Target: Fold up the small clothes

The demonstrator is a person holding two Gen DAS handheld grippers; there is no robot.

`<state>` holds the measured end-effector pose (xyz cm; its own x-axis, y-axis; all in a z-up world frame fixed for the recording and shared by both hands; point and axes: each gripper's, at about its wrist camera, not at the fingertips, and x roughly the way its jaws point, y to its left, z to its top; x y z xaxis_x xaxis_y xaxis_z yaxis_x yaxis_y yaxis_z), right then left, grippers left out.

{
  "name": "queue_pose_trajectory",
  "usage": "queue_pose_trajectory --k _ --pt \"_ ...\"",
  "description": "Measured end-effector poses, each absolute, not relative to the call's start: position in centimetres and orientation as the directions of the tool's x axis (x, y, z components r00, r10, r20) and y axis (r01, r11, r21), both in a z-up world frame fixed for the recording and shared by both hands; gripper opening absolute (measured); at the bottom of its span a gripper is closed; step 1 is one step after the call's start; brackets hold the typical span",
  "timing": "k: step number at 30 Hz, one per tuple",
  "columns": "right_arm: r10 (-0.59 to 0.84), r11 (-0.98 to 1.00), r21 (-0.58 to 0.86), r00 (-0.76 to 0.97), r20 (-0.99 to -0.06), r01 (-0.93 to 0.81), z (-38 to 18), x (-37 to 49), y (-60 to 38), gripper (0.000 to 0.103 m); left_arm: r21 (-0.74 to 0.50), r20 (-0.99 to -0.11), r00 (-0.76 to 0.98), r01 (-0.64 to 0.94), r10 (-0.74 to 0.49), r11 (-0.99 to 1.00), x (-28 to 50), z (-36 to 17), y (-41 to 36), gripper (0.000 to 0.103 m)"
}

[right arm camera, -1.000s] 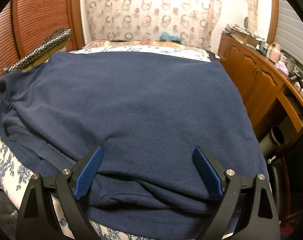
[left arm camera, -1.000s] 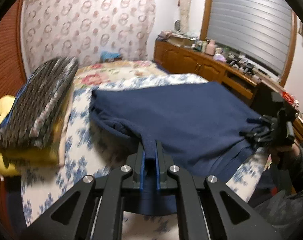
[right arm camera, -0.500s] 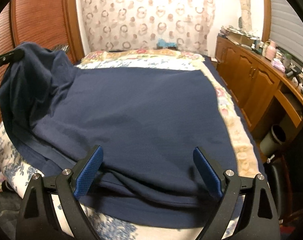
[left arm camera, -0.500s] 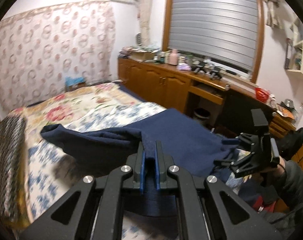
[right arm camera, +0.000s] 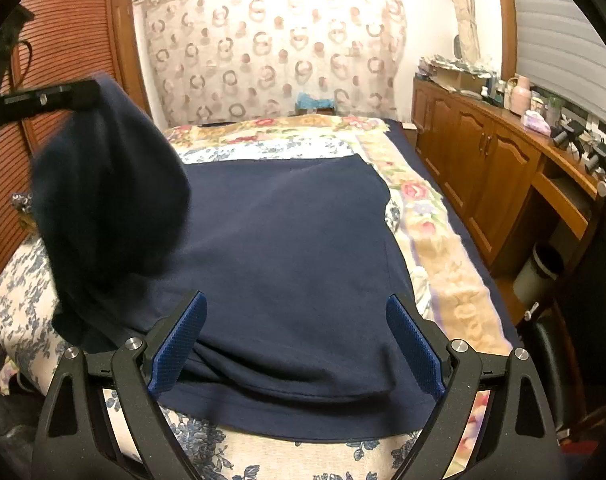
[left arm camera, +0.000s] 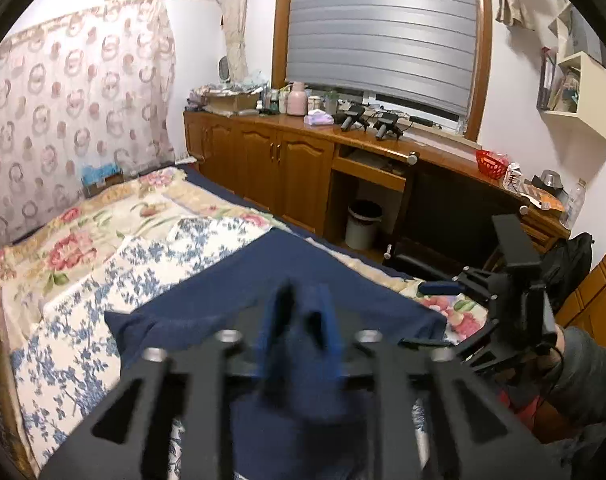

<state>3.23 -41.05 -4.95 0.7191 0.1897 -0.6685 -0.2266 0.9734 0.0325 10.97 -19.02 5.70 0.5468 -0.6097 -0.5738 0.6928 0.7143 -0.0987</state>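
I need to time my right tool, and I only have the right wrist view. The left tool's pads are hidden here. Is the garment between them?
Observer: Yes. In the left wrist view the garment sits loosely between the left tool's pads, and its jaws are opening.
Operator: The raised flap blocks my view. What lies behind it?
Observer: The blue-flowered sheet, right beside the garment's left edge.

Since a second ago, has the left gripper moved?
Yes. In the right wrist view the left gripper has carried the navy garment's edge up and right, above the blue-flowered quilt; its jaws are opening.
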Motion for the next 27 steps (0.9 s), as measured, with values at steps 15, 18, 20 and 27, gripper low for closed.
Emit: queue_pose_trajectory --k 15,18,20,27 --pt "0.219 0.960 0.024 0.698 -0.682 -0.278 -5.3 5.9 -39.5 0.093 -0.098 -0.614 0.619 0.555 -0.489 0.826 10.6 1.3 -13.4 0.056" --pt "0.223 0.955 0.011 0.692 -0.687 -0.296 -5.3 6.6 -38.6 0.093 -0.115 -0.620 0.621 0.534 -0.481 0.838 10.5 0.5 -12.2 0.056" --pt "0.226 0.951 0.002 0.687 -0.691 -0.310 -5.5 7.2 -37.9 0.093 -0.118 -0.625 0.627 0.512 -0.465 0.851 10.4 -0.1 -11.5 0.056" --pt "0.234 0.937 -0.016 0.658 -0.716 -0.350 -6.4 8.8 -36.1 0.092 -0.112 -0.638 0.646 0.462 -0.420 0.880 10.4 -1.8 -9.6 0.056"
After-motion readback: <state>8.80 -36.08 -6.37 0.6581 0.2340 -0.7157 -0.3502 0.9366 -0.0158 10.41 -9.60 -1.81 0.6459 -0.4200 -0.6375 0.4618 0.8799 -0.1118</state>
